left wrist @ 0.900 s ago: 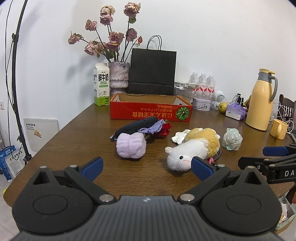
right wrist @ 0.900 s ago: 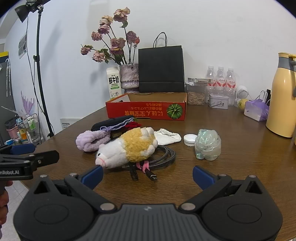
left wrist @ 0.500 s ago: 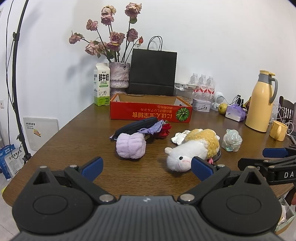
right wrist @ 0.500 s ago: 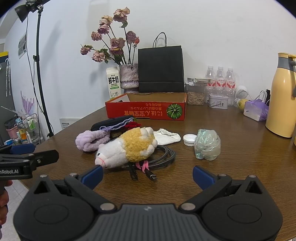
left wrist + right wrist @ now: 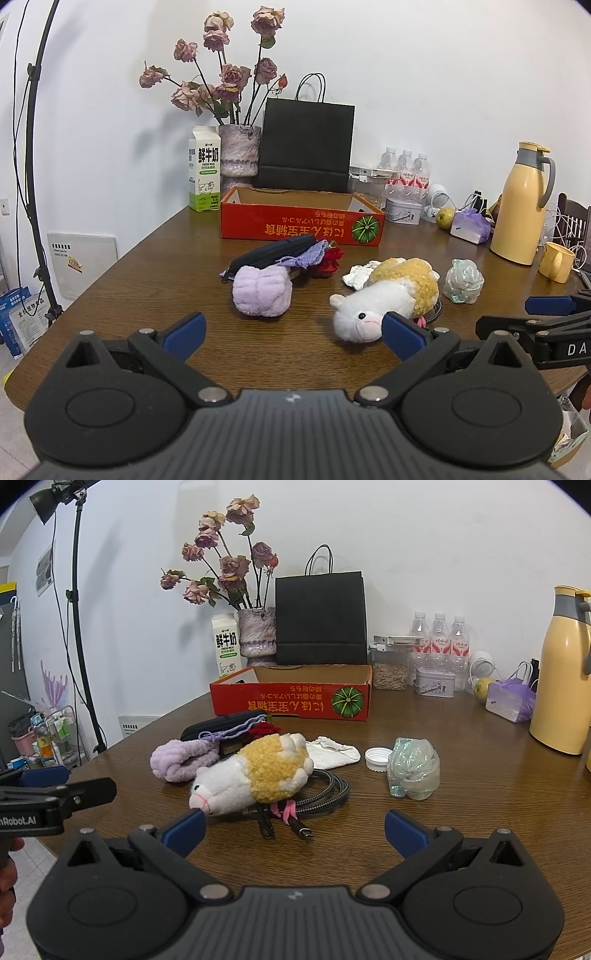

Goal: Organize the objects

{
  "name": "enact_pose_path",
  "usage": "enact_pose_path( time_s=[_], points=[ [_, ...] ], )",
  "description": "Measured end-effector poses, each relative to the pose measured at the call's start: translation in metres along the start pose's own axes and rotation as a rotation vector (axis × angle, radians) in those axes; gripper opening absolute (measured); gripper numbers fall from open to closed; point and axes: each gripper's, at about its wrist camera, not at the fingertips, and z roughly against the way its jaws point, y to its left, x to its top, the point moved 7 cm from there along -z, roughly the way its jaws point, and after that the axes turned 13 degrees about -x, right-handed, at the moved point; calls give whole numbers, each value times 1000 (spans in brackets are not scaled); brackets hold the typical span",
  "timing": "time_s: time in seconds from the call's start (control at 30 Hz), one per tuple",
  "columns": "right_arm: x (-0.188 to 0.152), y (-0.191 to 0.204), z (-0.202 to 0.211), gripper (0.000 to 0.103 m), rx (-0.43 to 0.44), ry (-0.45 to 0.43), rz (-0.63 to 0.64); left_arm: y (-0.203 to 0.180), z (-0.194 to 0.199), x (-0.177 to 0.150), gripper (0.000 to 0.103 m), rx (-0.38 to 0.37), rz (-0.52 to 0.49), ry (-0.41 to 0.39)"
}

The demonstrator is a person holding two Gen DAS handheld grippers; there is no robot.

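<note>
1. Our left gripper point(image 5: 293, 334) stands wide, holding nothing, low in its frame.
2. Our right gripper point(image 5: 295, 829) likewise gapes bare, above the wooden table point(image 5: 461, 812).
3. The plush sheep point(image 5: 255, 773) lies centre frame on a coiled cable point(image 5: 328, 794), touching the lilac towel roll point(image 5: 181, 760).
4. The red cardboard box point(image 5: 291, 701) sits beyond, upper centre.

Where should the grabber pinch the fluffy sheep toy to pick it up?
Probably across the plush sheep's yellow woolly middle, coming down from above. It lies on its side over a coiled cable, and the soft, round body squashes easily between open jaws, unlike the small snout.
</note>
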Motion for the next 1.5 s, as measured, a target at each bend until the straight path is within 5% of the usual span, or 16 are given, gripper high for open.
enact_pose_path(
  time_s=[1.5],
  points=[
    [-2,-15,-4,103,-6,10,21,-16,-14,2,103,-40,1,19]
  ],
)
